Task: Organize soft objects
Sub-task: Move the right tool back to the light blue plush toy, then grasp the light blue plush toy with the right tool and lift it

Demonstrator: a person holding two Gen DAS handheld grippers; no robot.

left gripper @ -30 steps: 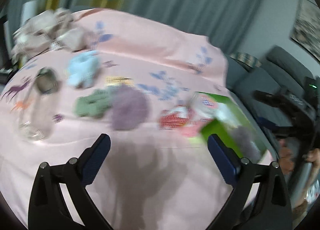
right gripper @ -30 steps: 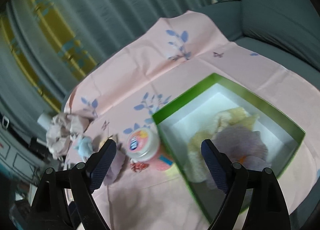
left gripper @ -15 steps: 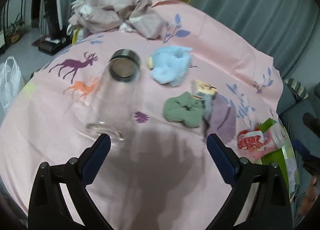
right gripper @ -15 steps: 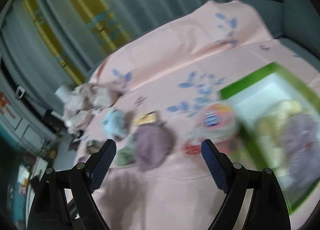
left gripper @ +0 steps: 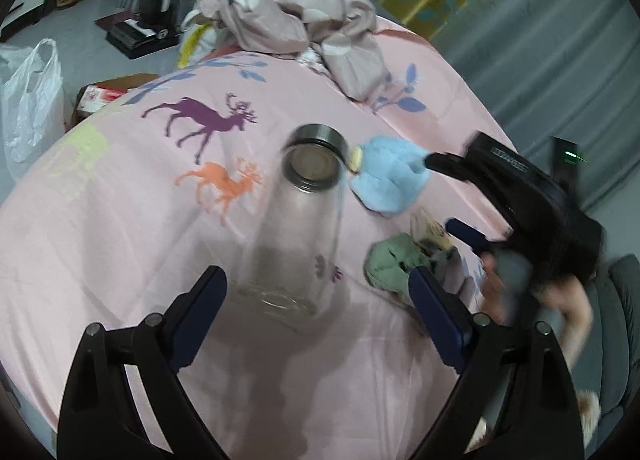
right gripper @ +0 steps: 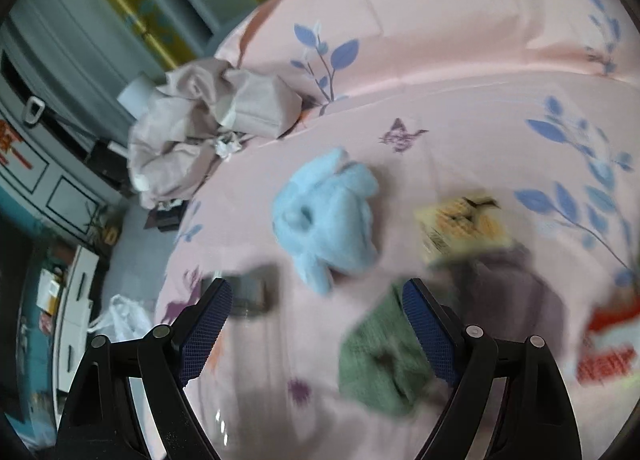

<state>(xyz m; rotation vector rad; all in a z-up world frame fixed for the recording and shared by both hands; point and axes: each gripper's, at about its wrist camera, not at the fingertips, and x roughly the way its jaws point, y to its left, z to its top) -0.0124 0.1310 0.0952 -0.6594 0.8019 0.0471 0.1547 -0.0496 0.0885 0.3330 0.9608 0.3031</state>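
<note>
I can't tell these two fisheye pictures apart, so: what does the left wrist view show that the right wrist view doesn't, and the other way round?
Only the left wrist view shows the whole glass jar lying on the pink cloth, the deer prints, the white bag on the floor, and the right gripper reaching in. Its own left gripper, jaws closing, holds nothing.

Only the right wrist view shows the purple cloth and a red packet.

Both show the blue towel, green cloth, yellow packet and crumpled beige fabric.

Both wrists — steep, over bed [left gripper: 120, 220].
</note>
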